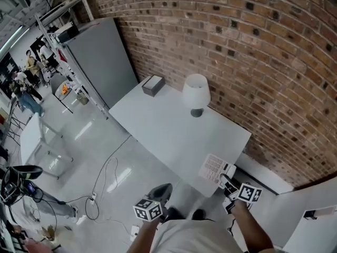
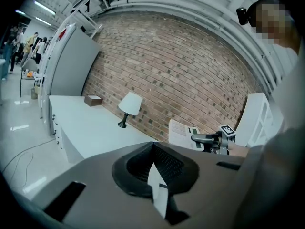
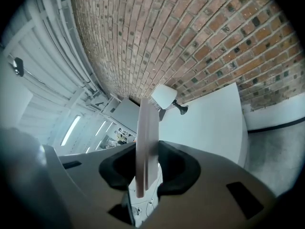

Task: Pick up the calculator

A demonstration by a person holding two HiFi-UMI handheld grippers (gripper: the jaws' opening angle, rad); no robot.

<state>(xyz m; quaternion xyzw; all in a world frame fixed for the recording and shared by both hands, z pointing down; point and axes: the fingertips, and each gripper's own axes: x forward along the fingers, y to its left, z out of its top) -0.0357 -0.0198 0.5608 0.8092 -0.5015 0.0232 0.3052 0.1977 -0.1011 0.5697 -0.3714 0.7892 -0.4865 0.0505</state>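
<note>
1. Right gripper (image 1: 224, 178) has the calculator (image 1: 213, 167), jaws clenched on its near edge. The right gripper view shows the slab edge-on between the pads.
2. That edge grip makes sense: a thin, flat body gives the jaws little else to bite on.
3. The calculator hangs at the near right corner of the table (image 1: 158, 125). It is tilted keys-out in the left gripper view and looks clear of the surface, so I'd call the pick as good as made.
4. Left gripper (image 1: 160, 193) sits low and off the table's near edge, jaws closed on nothing. It is simply out of the way.
5. The table is white and mostly bare. A white lamp (image 1: 196, 94) stands by the brick wall (image 1: 253, 51), and a small brown box (image 1: 153, 85) sits at the far end.
6. Beyond the table are a grey cabinet (image 1: 100, 62) and a glossy floor (image 1: 131, 157) with loose cables (image 1: 102, 181). People stand far off.
</note>
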